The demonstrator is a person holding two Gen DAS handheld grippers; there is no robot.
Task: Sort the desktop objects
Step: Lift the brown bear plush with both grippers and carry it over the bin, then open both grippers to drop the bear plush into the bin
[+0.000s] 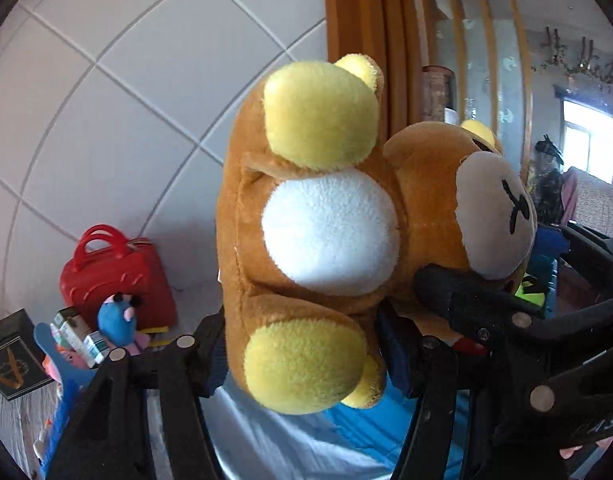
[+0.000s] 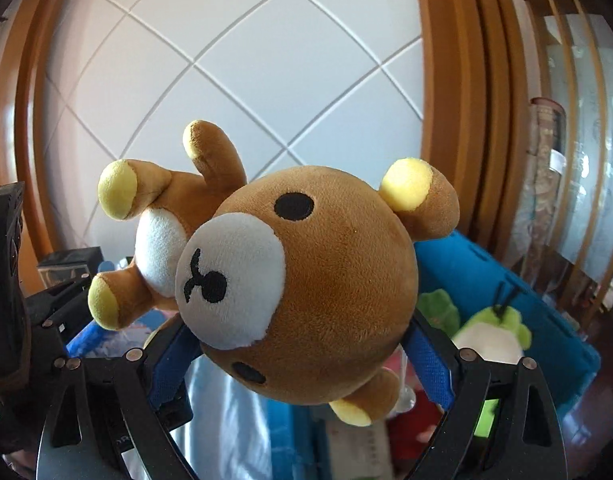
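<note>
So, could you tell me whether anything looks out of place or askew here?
Only the brown bear plush: it is off the table, lying sideways in the air, its head clamped by the right gripper and its body by the left gripper. Nothing looks spilled or damaged.

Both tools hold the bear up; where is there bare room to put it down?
Bare: the silvery cloth under the bear, between the fingers of the left tool. Crowded: the corner by the red bag, with blue mouse and boxes; the blue bin already holds a green plush.
</note>
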